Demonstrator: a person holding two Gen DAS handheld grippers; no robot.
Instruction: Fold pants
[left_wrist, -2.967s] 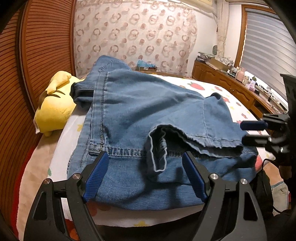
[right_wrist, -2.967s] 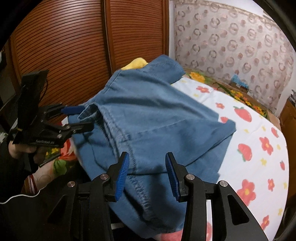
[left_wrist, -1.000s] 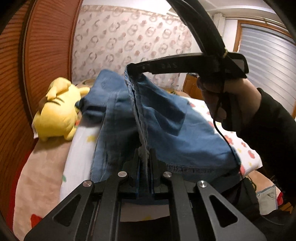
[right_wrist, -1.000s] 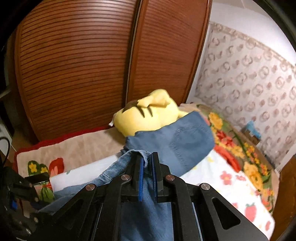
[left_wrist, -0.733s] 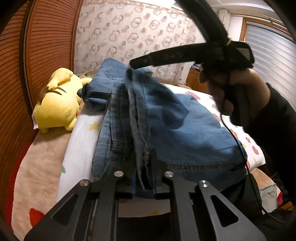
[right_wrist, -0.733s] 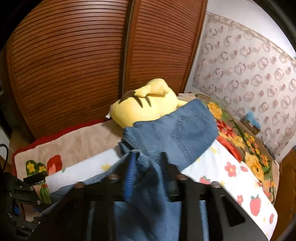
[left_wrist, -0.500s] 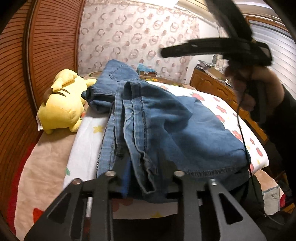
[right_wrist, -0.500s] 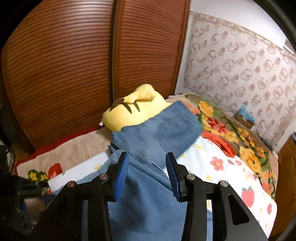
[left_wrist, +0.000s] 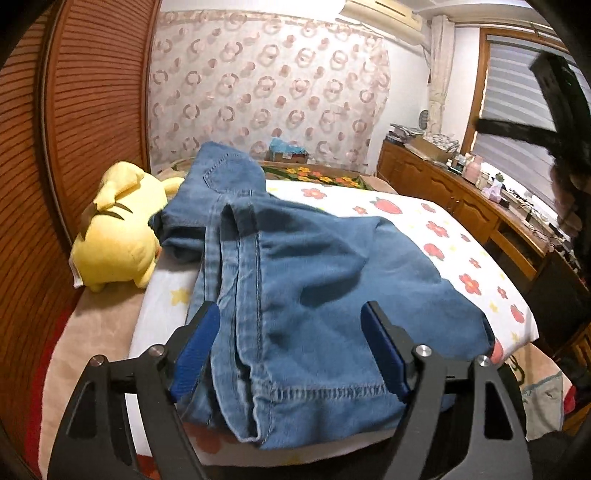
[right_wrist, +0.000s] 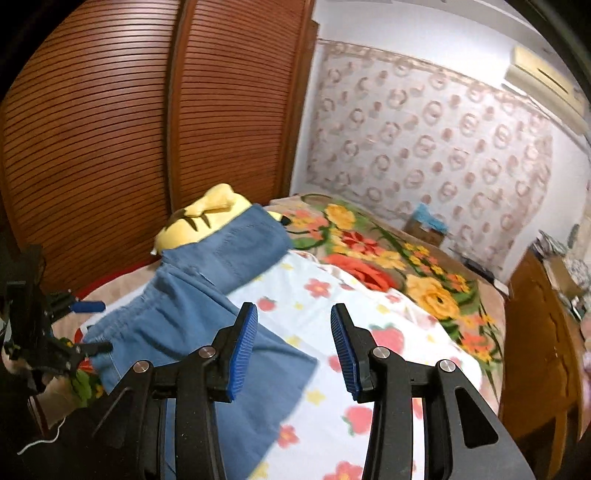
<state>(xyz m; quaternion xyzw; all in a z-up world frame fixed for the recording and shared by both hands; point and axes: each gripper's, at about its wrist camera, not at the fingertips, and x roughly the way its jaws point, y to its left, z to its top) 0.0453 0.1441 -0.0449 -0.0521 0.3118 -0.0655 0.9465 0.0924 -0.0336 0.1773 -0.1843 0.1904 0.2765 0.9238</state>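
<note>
Blue denim pants (left_wrist: 314, 280), folded over with stitched hem nearest, lie rumpled on the floral-sheeted bed (left_wrist: 443, 229). Left gripper (left_wrist: 291, 350) fingers just opened wide, straddling the hem, not pinching. Right gripper (right_wrist: 293, 347) fingers spread, empty. Yellow plush toy (left_wrist: 114, 229) beside.

A home bedroom: floral-sheeted bed (left_wrist: 424, 236), plush toy (left_wrist: 114, 229), wooden wardrobe doors (right_wrist: 147, 110).

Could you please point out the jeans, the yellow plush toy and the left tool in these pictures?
jeans (left_wrist: 332, 266): left wrist view, on the broad folded denim panel.
yellow plush toy (left_wrist: 114, 240): left wrist view, on its body.
left tool (left_wrist: 291, 350): left wrist view, midway between its blue pads.
</note>
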